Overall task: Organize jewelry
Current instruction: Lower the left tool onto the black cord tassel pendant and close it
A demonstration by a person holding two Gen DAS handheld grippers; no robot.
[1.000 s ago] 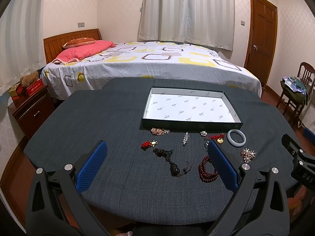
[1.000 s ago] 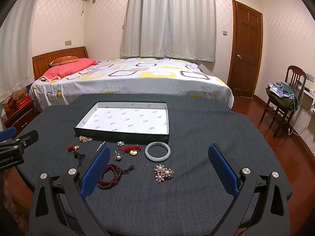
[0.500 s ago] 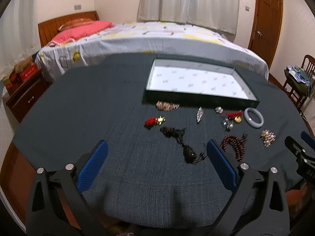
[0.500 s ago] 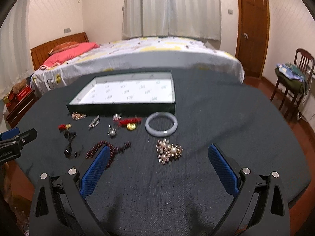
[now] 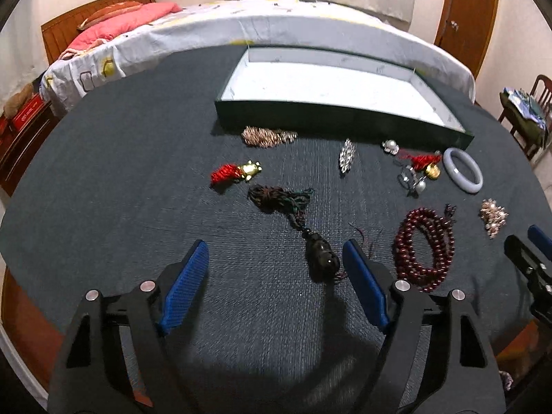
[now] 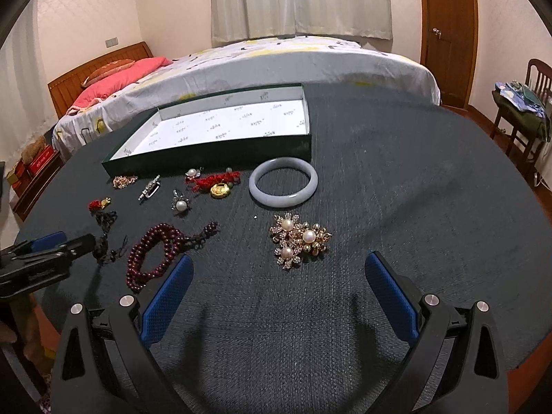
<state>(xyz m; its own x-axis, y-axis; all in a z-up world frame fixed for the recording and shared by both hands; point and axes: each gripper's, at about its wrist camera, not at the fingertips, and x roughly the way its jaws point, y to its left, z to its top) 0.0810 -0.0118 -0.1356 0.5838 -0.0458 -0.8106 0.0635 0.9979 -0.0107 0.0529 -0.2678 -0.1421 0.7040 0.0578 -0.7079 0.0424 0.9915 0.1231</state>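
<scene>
Dark cloth (image 5: 103, 179) carries our jewelry beside the tray (image 5: 331, 117); our left gripper (image 5: 276, 258), jaws just narrowing, stands unclenched near the pendant (image 5: 321, 255); right gripper (image 6: 276, 276) gapes, empty.

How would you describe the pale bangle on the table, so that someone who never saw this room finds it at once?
Start from the shallow green box with white lining on the dark table. Just in front of its right corner lies the bangle, flat on the cloth. It is the only smooth, plain, greyish-white ring; its neighbours are a red tassel charm and a pearl brooch cluster.
</scene>
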